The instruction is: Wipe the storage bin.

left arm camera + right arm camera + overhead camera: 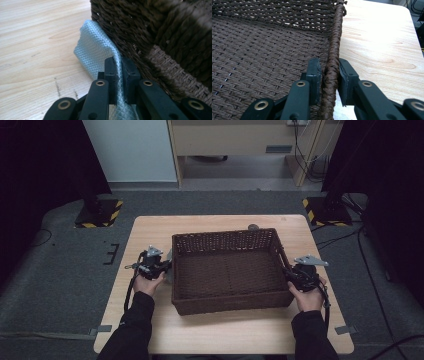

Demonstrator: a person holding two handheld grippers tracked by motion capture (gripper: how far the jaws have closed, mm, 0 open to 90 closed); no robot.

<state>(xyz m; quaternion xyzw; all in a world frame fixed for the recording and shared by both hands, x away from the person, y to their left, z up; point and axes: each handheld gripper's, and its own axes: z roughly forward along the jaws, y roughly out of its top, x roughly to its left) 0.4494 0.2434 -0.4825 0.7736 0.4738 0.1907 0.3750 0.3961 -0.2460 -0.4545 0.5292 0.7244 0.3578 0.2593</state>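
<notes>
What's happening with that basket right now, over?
Left tool clamped on grey textured strip beside basket. Right tool astride basket rim. Nothing blocking.

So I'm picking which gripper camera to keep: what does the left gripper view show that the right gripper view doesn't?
Left gripper view: the left gripper shut on a grey textured strip beside the basket's outer wall.

Right gripper view: the right gripper astride the braided rim, and the basket's woven inside.

Both: the brown wicker basket and the wooden table.
</notes>
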